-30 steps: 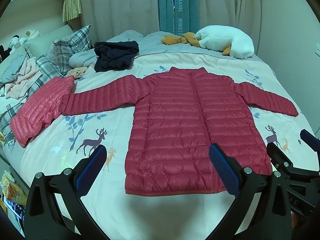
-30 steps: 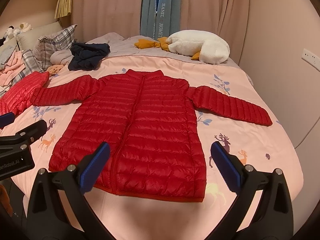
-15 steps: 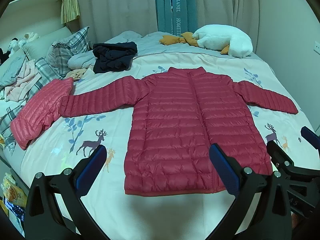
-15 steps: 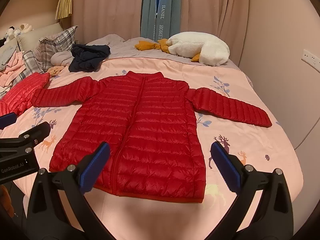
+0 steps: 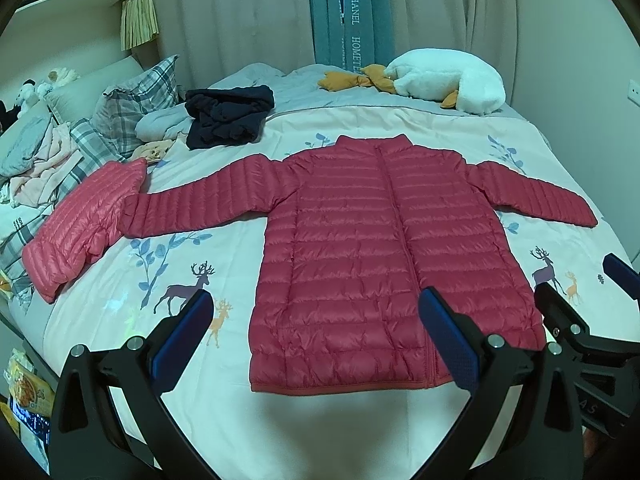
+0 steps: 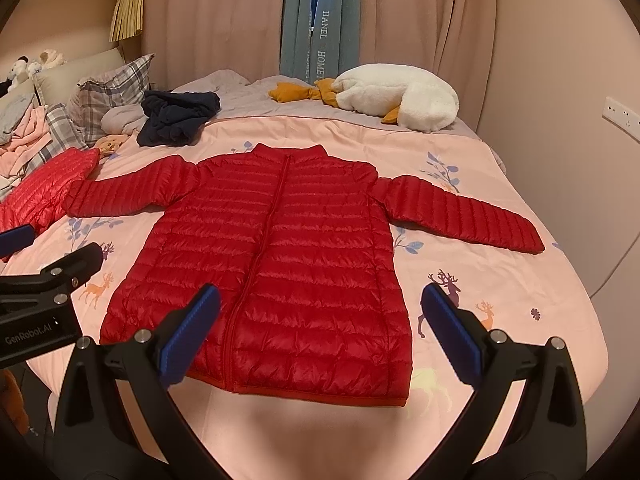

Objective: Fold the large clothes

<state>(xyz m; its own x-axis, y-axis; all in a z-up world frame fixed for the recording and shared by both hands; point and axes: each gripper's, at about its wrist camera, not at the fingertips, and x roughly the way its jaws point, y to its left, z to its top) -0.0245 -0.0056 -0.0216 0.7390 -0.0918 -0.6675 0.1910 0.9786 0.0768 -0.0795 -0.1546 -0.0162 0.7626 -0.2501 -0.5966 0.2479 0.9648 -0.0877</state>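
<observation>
Red puffer jacket (image 5: 384,248) flat on bed (image 5: 320,432), sleeves out; my left gripper (image 5: 316,344) and right gripper (image 6: 320,332) hover jaws apart, empty—best pinch each cuff, fold inward.

I see bare bedspread (image 6: 500,240) along near edge, below red jacket (image 6: 276,264) hem: open approach. Strip clear on both sides of jacket body, under sleeves. Second pink-red jacket (image 5: 84,224) crowds left sleeve cuff, touching it. Dark clothes pile (image 5: 228,120) and plush goose (image 6: 396,96) sit well behind collar, out of path.
</observation>
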